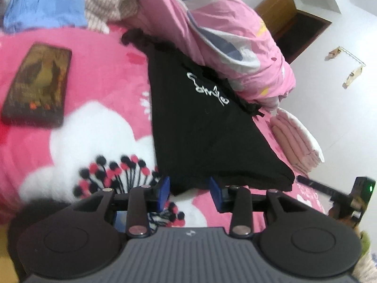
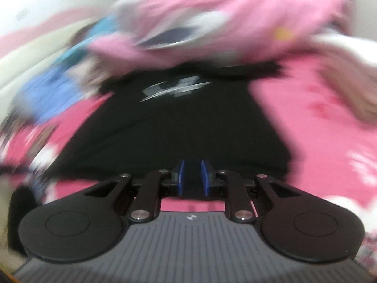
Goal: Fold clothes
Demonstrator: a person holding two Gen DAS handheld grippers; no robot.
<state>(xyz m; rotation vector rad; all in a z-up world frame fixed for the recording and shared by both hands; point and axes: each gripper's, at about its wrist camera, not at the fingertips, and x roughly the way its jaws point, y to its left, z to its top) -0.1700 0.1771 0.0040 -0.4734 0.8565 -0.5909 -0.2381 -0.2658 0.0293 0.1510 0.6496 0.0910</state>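
blue pads of the left claw (image 1: pixel 189 194) stand spread apart with nothing pinched; the near corner of the folded black garment (image 1: pixel 200 127) lies just beyond the gap between them, and whether the pads touch it i cannot tell. that garment rests flat on the pink bed blanket (image 1: pixel 99 75), white script lettering on its top face. past the black garment's far edge a rolled pink quilt (image 1: pixel 231 37) lies against it. to the garment's left, well apart, a dark phone (image 1: pixel 37 85) lies on the blanket. beyond the garment's far left corner sit a blue cloth (image 1: pixel 44 4) and a striped beige cloth (image 1: pixel 106 2). to the garment's right a stack of pale pink folded cloth (image 1: pixel 297 139) sits at the bed's edge.

the right claw (image 2: pixel 193 176) has its pads slightly parted, a narrow gap between them, gripping nothing; it sits at the near edge of the black garment (image 2: pixel 179 122). the right wrist view is heavily blurred, with the quilt (image 2: pixel 212 16) beyond the garment.
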